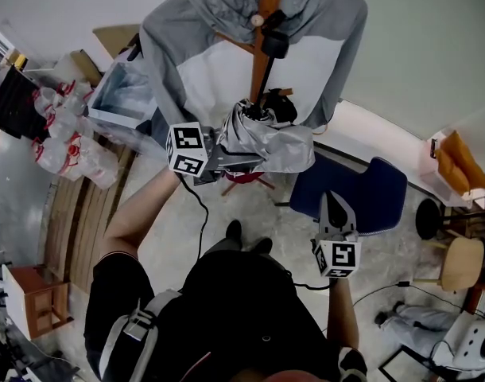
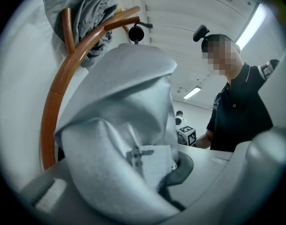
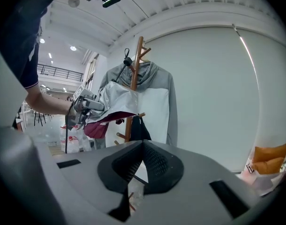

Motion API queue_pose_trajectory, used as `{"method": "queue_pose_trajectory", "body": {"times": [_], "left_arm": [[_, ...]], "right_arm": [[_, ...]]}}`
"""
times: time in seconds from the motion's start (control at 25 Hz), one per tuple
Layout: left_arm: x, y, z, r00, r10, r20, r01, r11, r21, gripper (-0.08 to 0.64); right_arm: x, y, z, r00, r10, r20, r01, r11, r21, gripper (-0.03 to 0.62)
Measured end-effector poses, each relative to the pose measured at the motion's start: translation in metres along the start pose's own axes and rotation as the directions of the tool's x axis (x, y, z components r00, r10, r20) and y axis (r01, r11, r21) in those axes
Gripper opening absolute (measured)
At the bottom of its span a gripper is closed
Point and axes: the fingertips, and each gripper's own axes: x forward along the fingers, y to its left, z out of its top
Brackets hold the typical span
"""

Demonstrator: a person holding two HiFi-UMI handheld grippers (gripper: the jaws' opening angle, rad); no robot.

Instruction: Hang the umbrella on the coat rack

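Left hand-held gripper (image 1: pixel 226 154) was clamped on the folded silver umbrella (image 1: pixel 271 142), which lay just ahead of it against the coat rack (image 1: pixel 263 58) post. Right hand-held gripper (image 1: pixel 335 213) was closed, empty, and well apart. Judged status: umbrella at rack, not yet hooked on a peg.

There is one umbrella (image 1: pixel 274 143); one coat rack (image 1: pixel 264 62); one grey-and-white jacket (image 1: pixel 207 74); two grippers, the left gripper (image 1: pixel 230 156) and the right gripper (image 1: pixel 335 205); one blue chair (image 1: pixel 374 188); one round wooden stool (image 1: pixel 461 263).

White wall (image 3: pixel 213 78), pale floor (image 1: pixel 172 237), blue chair (image 1: pixel 378 188), wooden stool (image 1: pixel 461 263) beside it.
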Motion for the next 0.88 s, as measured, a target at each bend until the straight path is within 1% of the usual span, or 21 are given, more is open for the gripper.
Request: {"method": "queue_pose_trajectory", "body": {"times": [0.12, 0.24, 0.32, 0.36, 0.44, 0.52, 0.6, 0.64, 0.76, 0.8, 0.88], "left_arm": [[-0.006, 0.006, 0.001, 0.997, 0.077, 0.022, -0.077, 0.997, -0.008, 0.103], [-0.012, 0.005, 0.005, 0.99, 0.139, 0.035, -0.141, 0.989, 0.034, 0.103], [-0.015, 0.004, 0.008, 0.983, 0.183, 0.031, -0.185, 0.981, 0.063, 0.103], [-0.015, 0.005, 0.008, 0.978, 0.205, 0.026, -0.206, 0.976, 0.067, 0.103], [-0.016, 0.006, 0.007, 0.972, 0.233, 0.012, -0.234, 0.971, 0.054, 0.103], [-0.017, 0.007, 0.003, 0.97, 0.244, 0.002, -0.244, 0.969, 0.03, 0.103], [-0.017, 0.002, 0.001, 0.974, 0.226, 0.009, -0.226, 0.974, -0.009, 0.103], [-0.017, -0.004, 0.001, 0.98, 0.2, 0.02, -0.199, 0.979, -0.037, 0.104], [-0.011, -0.026, 0.003, 0.995, 0.078, 0.054, -0.071, 0.99, -0.124, 0.104], [-0.008, -0.033, 0.002, 0.998, 0.045, 0.054, -0.037, 0.99, -0.134, 0.104], [-0.002, -0.043, 0.0, 0.999, 0.002, 0.048, 0.005, 0.992, -0.129, 0.104]], "right_arm": [[0.004, 0.0, 0.0, 1.0, 0.002, -0.002, -0.002, 1.0, 0.003, 0.003], [0.007, 0.001, -0.001, 1.0, 0.01, -0.006, -0.009, 1.0, 0.005, 0.003], [0.009, 0.002, -0.002, 1.0, 0.014, -0.008, -0.014, 1.0, 0.006, 0.003], [0.01, 0.002, -0.002, 1.0, 0.017, -0.008, -0.017, 1.0, 0.007, 0.003], [0.012, 0.004, -0.003, 1.0, 0.021, -0.009, -0.021, 1.0, 0.009, 0.003], [0.013, 0.005, -0.003, 1.0, 0.026, -0.008, -0.026, 1.0, 0.009, 0.003], [0.014, 0.007, -0.002, 0.999, 0.032, -0.009, -0.032, 0.999, 0.008, 0.003], [0.014, 0.008, -0.002, 0.999, 0.035, -0.011, -0.035, 0.999, 0.009, 0.003], [0.015, 0.008, -0.005, 0.999, 0.037, -0.016, -0.037, 0.999, 0.015, 0.003], [0.015, 0.008, -0.006, 0.999, 0.039, -0.019, -0.039, 0.999, 0.018, 0.003], [0.015, 0.01, -0.008, 0.999, 0.043, -0.026, -0.043, 0.999, 0.021, 0.003]]}}
